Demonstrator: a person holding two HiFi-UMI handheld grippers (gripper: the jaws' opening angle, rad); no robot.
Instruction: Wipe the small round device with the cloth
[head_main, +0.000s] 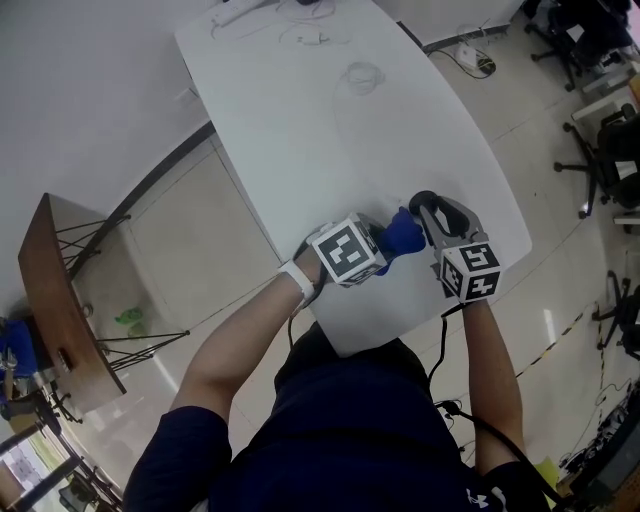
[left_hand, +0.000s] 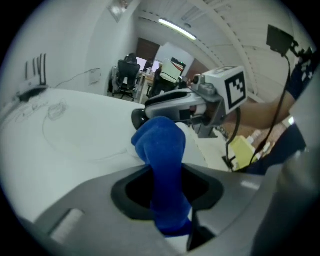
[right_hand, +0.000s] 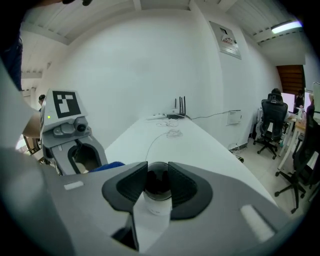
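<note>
The white counter (head_main: 330, 130) spreads beneath the small round device (right_hand: 158, 202), which is at its near end. The right tool (right_hand: 157, 176) is clamped on the device's sides, dark dome pointing forward. The left tool (head_main: 384, 245), just left of the device, is pinched tight on the blue cloth (left_hand: 162, 145), whose bunched end reaches the device's left side. A good wipe likely needs the right grip kept steady while the cloth is drawn round the dome with light pressure, so the device does not slip.
</note>
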